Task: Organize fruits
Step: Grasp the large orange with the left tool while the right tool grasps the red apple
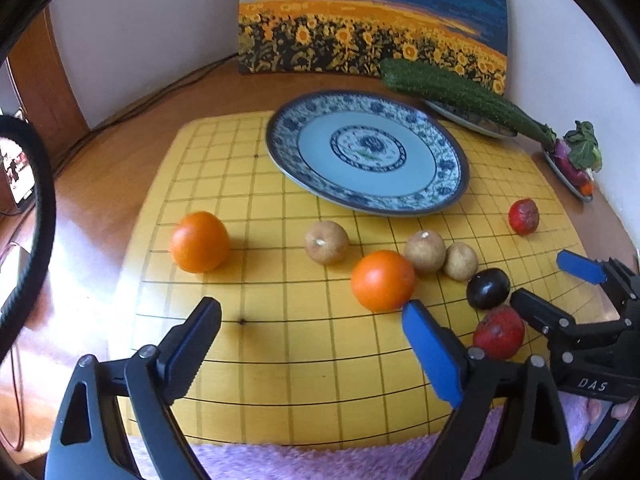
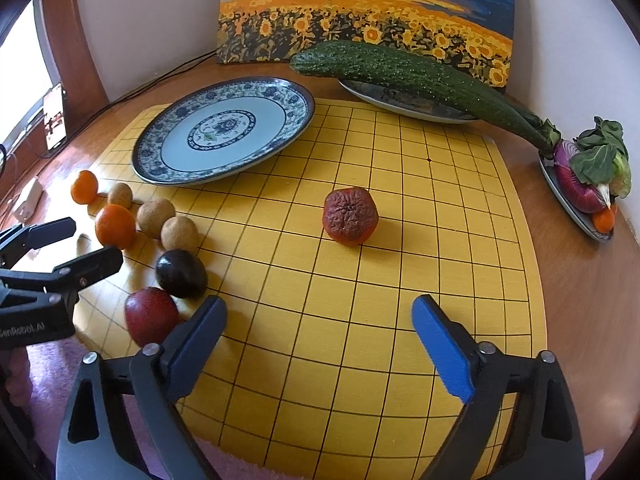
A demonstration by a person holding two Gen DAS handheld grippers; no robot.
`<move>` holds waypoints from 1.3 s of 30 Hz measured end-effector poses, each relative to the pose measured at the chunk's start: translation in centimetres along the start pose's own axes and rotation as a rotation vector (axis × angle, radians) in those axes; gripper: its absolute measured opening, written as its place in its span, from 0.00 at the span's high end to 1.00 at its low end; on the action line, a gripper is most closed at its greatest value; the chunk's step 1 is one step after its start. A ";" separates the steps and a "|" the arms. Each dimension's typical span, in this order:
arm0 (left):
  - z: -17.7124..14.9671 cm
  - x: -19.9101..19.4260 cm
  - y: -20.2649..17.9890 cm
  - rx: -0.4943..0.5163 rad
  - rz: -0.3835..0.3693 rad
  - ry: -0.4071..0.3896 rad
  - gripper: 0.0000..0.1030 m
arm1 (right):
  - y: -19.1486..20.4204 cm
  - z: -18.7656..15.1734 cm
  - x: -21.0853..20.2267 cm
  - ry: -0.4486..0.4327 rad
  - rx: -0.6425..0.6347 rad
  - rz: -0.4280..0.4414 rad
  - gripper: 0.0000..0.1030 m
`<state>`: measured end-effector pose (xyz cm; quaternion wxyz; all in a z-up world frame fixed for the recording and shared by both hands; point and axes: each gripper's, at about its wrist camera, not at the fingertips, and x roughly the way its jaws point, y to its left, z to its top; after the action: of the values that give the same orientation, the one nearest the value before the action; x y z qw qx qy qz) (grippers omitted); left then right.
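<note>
One blue-patterned plate (image 1: 448, 152) sits at twelve o'clock on the yellow grid board (image 1: 280, 360). Before it lie two oranges (image 1: 199, 242), three brown fruits (image 1: 326, 242), two red fruits (image 1: 499, 332), one dark plum (image 1: 488, 288). Left gripper (image 1: 308, 344) and right gripper (image 2: 320, 344) hover tilted downward, jaws spread, empty, over a wooden table (image 1: 100, 184).

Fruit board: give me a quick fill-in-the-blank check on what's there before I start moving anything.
1. The blue-patterned plate holds ____ fruit.
2. ____ oranges lie on the yellow grid board.
3. The cucumber rests on a plate in front of the ____ painting.
4. Both the left gripper and right gripper are ____.

Missing words: no; Two; sunflower; open
</note>
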<state>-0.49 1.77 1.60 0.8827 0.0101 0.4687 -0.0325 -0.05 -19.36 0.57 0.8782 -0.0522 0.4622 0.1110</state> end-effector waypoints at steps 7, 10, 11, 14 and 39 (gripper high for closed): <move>0.2 -1.7 1.3 0.012 -0.006 -0.023 0.09 | 1.4 0.0 -2.1 -0.053 -0.045 -0.004 0.09; 0.1 -2.0 1.8 -0.010 -0.020 -0.015 0.11 | 1.7 -0.1 -2.7 -0.057 -0.037 0.002 0.09; 0.0 -2.0 1.8 -0.014 -0.031 -0.011 0.11 | 1.7 -0.1 -2.9 -0.059 -0.034 0.005 0.09; -0.3 -2.2 1.5 -0.007 -0.055 -0.001 0.13 | 1.8 -0.3 -3.6 -0.066 -0.012 0.027 0.09; -0.6 -0.6 -1.0 0.068 -0.088 0.018 0.43 | 5.0 -1.2 -2.6 -0.013 -0.047 0.107 0.31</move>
<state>-1.37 0.85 1.81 0.8754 0.0198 0.4751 -0.0873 -3.66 -15.16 2.02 0.8725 -0.0474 0.4560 0.1690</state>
